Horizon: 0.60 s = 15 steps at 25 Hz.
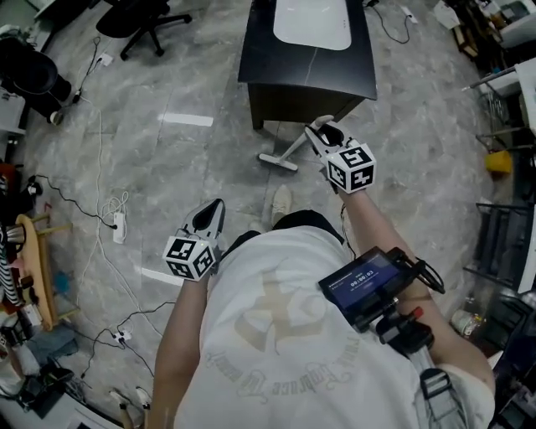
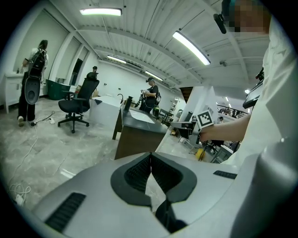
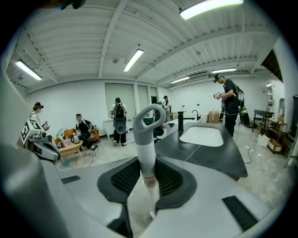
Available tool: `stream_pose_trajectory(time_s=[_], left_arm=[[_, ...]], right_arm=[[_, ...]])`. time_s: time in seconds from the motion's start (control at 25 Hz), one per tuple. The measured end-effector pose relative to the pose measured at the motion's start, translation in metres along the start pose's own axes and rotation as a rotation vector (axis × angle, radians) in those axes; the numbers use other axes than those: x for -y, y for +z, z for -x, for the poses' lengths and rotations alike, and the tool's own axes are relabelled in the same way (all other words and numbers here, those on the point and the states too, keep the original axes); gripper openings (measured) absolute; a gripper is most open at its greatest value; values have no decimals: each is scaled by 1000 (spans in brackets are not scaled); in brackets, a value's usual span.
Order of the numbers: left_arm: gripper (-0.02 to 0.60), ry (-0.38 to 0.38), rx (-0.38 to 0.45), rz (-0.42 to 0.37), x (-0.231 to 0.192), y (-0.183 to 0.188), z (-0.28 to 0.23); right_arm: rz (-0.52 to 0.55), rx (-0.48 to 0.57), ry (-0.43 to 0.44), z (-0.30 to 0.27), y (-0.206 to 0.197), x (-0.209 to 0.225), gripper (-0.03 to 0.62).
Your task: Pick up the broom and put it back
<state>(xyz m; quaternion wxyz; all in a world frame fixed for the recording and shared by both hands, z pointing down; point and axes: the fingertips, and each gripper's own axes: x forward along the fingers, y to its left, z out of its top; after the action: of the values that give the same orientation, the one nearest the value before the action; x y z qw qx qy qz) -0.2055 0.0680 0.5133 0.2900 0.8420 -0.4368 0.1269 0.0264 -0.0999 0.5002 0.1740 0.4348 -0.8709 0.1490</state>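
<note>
My right gripper (image 1: 323, 134) is shut on the white handle of the broom (image 1: 289, 152), near its grey looped top. The handle slants down to the left, and the flat white broom head (image 1: 277, 162) rests on the floor just in front of the dark counter. In the right gripper view the handle (image 3: 147, 139) stands upright between the ribbed pads (image 3: 128, 175), which press on it. My left gripper (image 1: 211, 209) hangs lower left over bare floor, apart from the broom. In the left gripper view its pads (image 2: 139, 169) meet with nothing between them.
A dark counter (image 1: 335, 75) with a white sink stands just beyond the broom. An office chair (image 1: 142, 21) is at the far left. Cables and a power strip (image 1: 118, 226) lie on the floor at left. Shelving lines the right side, and several people stand farther off.
</note>
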Motion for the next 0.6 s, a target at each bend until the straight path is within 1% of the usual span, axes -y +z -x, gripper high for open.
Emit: stream_pose_trajectory(time_s=[0.12,0.24,0.44,0.6], left_arm=[[12,-40,-5,-13,11,-7,1],[12,-82,-20,-29,24,-17,2],[12,-166,-51,-52,46,-31,-10],[12,-223,-77,-83,63,-34,-20]], right_arm=[[-18,20,-64,32,2,12,112],[-37,36,-110,64,4,17,112],[-31,35,-157,105,-3,18,110],[-18,29,-184,137,-11,14,110]])
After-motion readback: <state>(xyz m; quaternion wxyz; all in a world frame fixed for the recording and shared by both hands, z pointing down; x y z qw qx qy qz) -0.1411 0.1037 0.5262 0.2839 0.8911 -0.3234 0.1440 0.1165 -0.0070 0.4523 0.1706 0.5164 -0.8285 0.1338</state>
